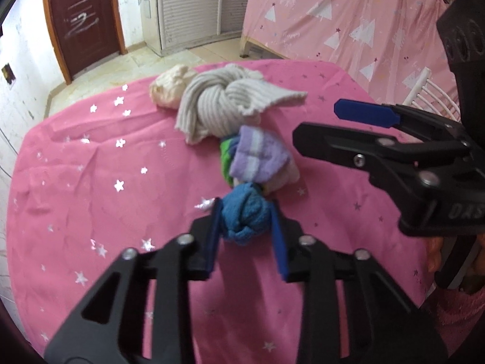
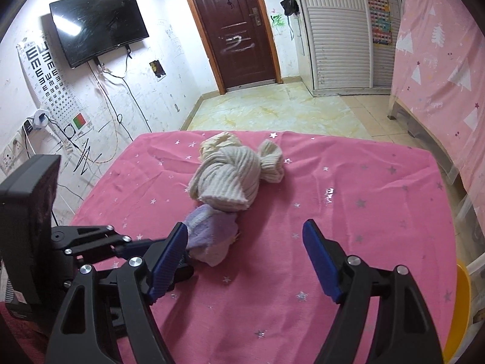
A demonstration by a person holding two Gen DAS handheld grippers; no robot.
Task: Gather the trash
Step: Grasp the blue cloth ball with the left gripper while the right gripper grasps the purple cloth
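Note:
A row of knotted cloth bundles lies on the pink star-print tablecloth [image 1: 91, 166]. My left gripper [image 1: 247, 212] is shut on a blue knotted bundle [image 1: 245, 217], the nearest one. Behind it lie a purple-and-white bundle [image 1: 257, 159] with a green piece, a grey ribbed knotted bundle [image 1: 224, 98] and a cream bundle [image 1: 169, 86]. My right gripper [image 2: 245, 239] is open and empty above the cloth, its left finger beside the purple bundle [image 2: 209, 236]. The grey bundle [image 2: 233, 179] and the cream bundle [image 2: 218, 144] lie beyond. The right gripper also shows in the left wrist view [image 1: 321, 124].
The table's far edge drops to a tiled floor [image 2: 272, 112]. A pink curtain [image 2: 439, 75] hangs on the right, a brown door [image 2: 236, 30] and a wall TV [image 2: 97, 27] stand beyond. A white chair back [image 1: 430, 91] and a yellow object [image 2: 460, 309] sit at the table's right.

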